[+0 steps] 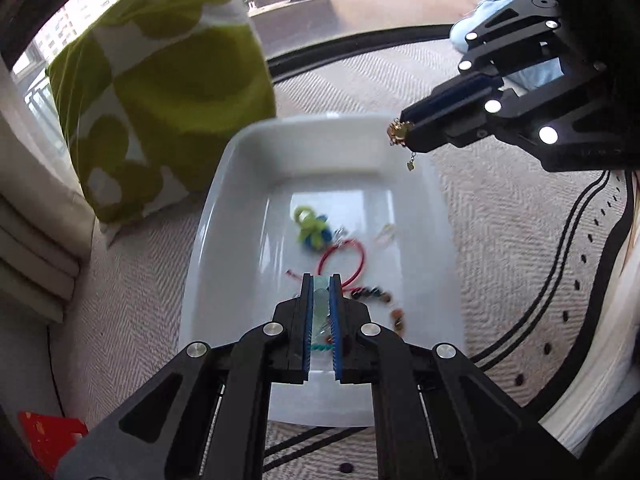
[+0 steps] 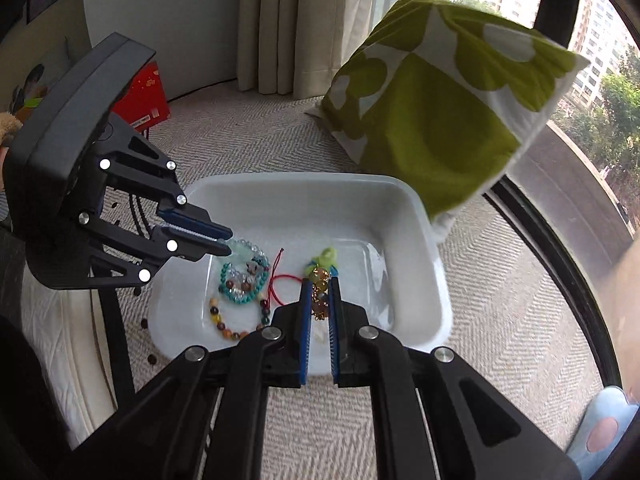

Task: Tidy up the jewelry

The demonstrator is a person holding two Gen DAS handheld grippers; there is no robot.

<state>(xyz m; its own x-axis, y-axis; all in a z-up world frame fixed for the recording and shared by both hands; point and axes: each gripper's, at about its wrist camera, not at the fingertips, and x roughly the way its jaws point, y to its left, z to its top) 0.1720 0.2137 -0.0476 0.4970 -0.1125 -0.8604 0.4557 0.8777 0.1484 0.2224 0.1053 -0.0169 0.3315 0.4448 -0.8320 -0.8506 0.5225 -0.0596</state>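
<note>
A white tray lies on a woven herringbone surface. My left gripper hangs over the tray's near part, shut on a bunch of pale clear and turquoise bead bracelets that dangles below its tips. My right gripper is above the tray, shut on a gold and amber bracelet with a small hanging charm. In the tray lie a red cord bracelet, a brown bead bracelet and a green and blue hair tie.
A green and white pillow leans right behind the tray, against the window. A red box and curtains stand off to one side. White cloth with black stripes lies beside the tray.
</note>
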